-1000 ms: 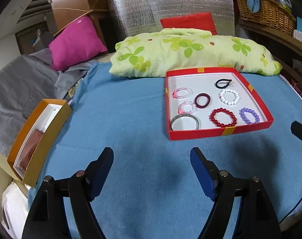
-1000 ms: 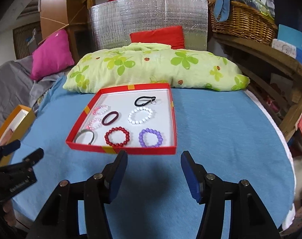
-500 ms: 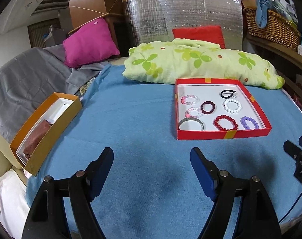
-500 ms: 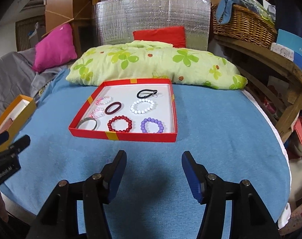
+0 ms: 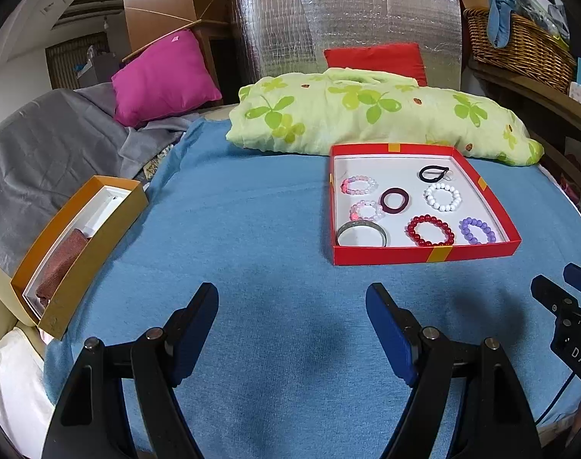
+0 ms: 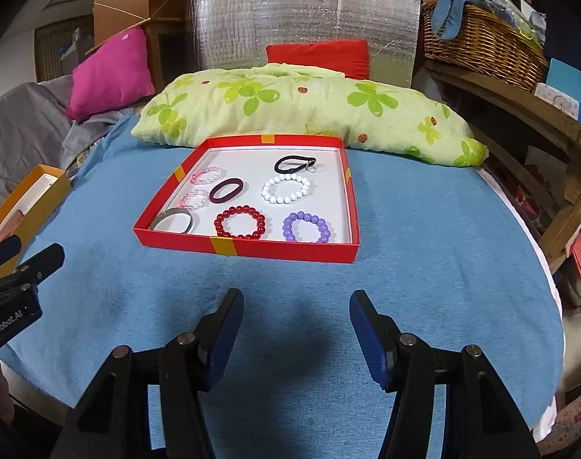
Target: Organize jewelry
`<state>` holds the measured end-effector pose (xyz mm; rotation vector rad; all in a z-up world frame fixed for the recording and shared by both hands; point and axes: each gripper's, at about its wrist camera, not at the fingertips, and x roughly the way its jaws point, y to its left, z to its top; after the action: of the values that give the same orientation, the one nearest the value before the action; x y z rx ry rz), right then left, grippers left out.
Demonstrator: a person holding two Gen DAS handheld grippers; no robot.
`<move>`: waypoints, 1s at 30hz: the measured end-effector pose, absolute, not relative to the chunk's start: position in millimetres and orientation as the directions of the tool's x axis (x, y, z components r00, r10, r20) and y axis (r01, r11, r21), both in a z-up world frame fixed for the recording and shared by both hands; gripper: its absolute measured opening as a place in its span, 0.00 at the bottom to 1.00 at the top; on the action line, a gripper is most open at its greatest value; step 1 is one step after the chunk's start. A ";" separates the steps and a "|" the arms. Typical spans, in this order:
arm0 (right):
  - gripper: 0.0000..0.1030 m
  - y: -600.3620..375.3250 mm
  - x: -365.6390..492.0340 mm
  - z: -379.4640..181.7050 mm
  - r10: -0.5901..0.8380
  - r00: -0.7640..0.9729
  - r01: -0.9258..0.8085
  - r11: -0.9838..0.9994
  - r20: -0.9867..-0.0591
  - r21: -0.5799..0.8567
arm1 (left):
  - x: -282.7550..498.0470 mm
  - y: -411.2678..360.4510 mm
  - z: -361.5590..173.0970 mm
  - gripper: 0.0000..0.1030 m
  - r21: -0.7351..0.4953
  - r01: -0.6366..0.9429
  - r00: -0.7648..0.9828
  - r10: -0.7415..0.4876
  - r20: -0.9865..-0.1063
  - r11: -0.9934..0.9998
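A shallow red tray sits on the blue cloth and holds several bracelets and hair ties: a red bead bracelet, a purple one, a white one, two pink ones, a silver bangle, a maroon tie and a black tie. An orange box with a white lining and a brown pad lies at the left. My left gripper is open and empty, short of the tray. My right gripper is open and empty in front of the tray.
A green leaf-print pillow lies right behind the tray. A pink cushion, grey cloth and a silver foil panel stand further back. A wicker basket rests on a wooden shelf at the right. The blue cloth drops off at the right.
Both grippers have drawn back and risen, so the tray looks smaller and farther. The orange box has come fuller into the left view. Jaws stayed open.
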<state>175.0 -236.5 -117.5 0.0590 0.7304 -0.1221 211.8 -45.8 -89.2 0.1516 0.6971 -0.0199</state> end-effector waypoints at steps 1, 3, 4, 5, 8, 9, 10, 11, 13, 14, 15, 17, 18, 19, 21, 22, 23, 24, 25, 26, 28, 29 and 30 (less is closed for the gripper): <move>0.60 -236.6 174.7 -117.3 -0.090 0.739 0.131 0.991 -0.668 0.012 | 211.8 -46.1 -89.2 0.78 0.132 0.071 0.767 0.031 -0.641 0.989; 0.60 -236.6 174.7 -117.3 -0.090 0.739 0.132 0.991 -0.668 0.013 | 212.0 -46.4 -89.4 0.78 0.132 0.074 0.767 0.028 -0.641 0.988; 0.60 -236.6 174.6 -117.2 -0.090 0.739 0.132 0.991 -0.668 0.013 | 211.9 -46.9 -89.5 0.78 0.133 0.076 0.767 0.027 -0.641 0.988; 0.60 -236.7 174.8 -117.1 -0.089 0.739 0.131 0.991 -0.668 0.013 | 212.0 -47.1 -89.7 0.78 0.133 0.078 0.766 0.026 -0.642 0.988; 0.60 -236.7 174.4 -116.8 -0.090 0.740 0.132 0.991 -0.666 0.013 | 212.3 -47.5 -90.3 0.78 0.134 0.079 0.765 0.026 -0.644 0.988; 0.60 -236.8 174.4 -116.7 -0.090 0.741 0.133 0.991 -0.666 0.013 | 212.3 -47.5 -90.1 0.78 0.134 0.079 0.765 0.026 -0.643 0.988; 0.60 -237.1 174.3 -116.8 -0.090 0.740 0.133 0.991 -0.666 0.014 | 212.5 -47.5 -90.2 0.78 0.134 0.079 0.765 0.026 -0.643 0.988; 0.60 -237.6 174.3 -116.9 -0.089 0.740 0.134 0.991 -0.667 0.016 | 212.6 -47.4 -90.4 0.78 0.134 0.079 0.765 0.026 -0.644 0.988; 0.60 -238.8 174.2 -117.1 -0.087 0.739 0.136 0.991 -0.668 0.022 | 213.0 -47.2 -90.7 0.78 0.133 0.077 0.764 0.028 -0.645 0.988; 0.60 -239.4 173.8 -117.4 -0.087 0.739 0.138 0.990 -0.668 0.023 | 213.0 -47.0 -91.0 0.78 0.133 0.076 0.763 0.029 -0.646 0.988; 0.60 -240.0 173.9 -117.6 -0.087 0.739 0.139 0.990 -0.669 0.025 | 213.4 -46.7 -91.1 0.78 0.133 0.077 0.762 0.028 -0.647 0.988; 0.60 -241.3 174.0 -117.7 -0.085 0.738 0.140 0.990 -0.669 0.030 | 213.4 -46.1 -91.1 0.78 0.133 0.077 0.762 0.028 -0.647 0.988; 0.60 -241.8 173.9 -117.9 -0.085 0.738 0.142 0.989 -0.669 0.031 | 213.4 -46.2 -91.1 0.78 0.133 0.078 0.762 0.027 -0.647 0.988; 0.60 -242.0 174.0 -118.0 -0.085 0.738 0.142 0.989 -0.670 0.031 | 213.4 -46.3 -91.1 0.78 0.133 0.079 0.762 0.026 -0.648 0.988; 0.60 -242.4 174.5 -118.1 -0.084 0.737 0.142 0.989 -0.671 0.032 | 213.7 -46.4 -91.2 0.78 0.133 0.078 0.761 0.027 -0.649 0.988; 0.60 -242.4 174.6 -118.3 -0.084 0.736 0.142 0.989 -0.671 0.031 | 213.7 -46.6 -91.3 0.78 0.133 0.080 0.760 0.026 -0.649 0.988; 0.60 -242.5 174.6 -118.3 -0.084 0.736 0.141 0.989 -0.671 0.032 | 213.7 -47.1 -91.3 0.78 0.134 0.081 0.760 0.026 -0.650 0.988; 0.60 -242.5 174.5 -118.3 -0.083 0.736 0.141 0.989 -0.672 0.032 | 213.8 -47.7 -91.2 0.78 0.135 0.082 0.759 0.026 -0.651 0.987; 0.60 -242.4 174.5 -118.4 -0.083 0.736 0.141 0.990 -0.671 0.033 | 213.8 -48.0 -91.4 0.78 0.135 0.084 0.758 0.025 -0.652 0.987; 0.60 -242.2 174.3 -118.9 -0.083 0.737 0.141 0.990 -0.671 0.033 | 213.7 -48.4 -91.6 0.78 0.136 0.086 0.757 0.024 -0.652 0.987; 0.60 -242.3 174.4 -119.2 -0.083 0.736 0.140 0.990 -0.672 0.031 | 213.9 -49.1 -92.2 0.78 0.139 0.085 0.757 0.027 -0.653 0.987; 0.60 -242.6 174.2 -119.7 -0.083 0.736 0.141 0.990 -0.672 0.032 | 214.1 -49.1 -92.6 0.78 0.138 0.086 0.755 0.026 -0.655 0.987; 0.60 -243.0 174.2 -119.9 -0.082 0.735 0.141 0.990 -0.673 0.033 | 214.4 -49.2 -92.9 0.78 0.137 0.087 0.754 0.025 -0.657 0.987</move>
<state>174.2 -243.0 -119.9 0.0832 0.7348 -0.1227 214.4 -49.2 -92.9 0.1632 0.7169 -0.0340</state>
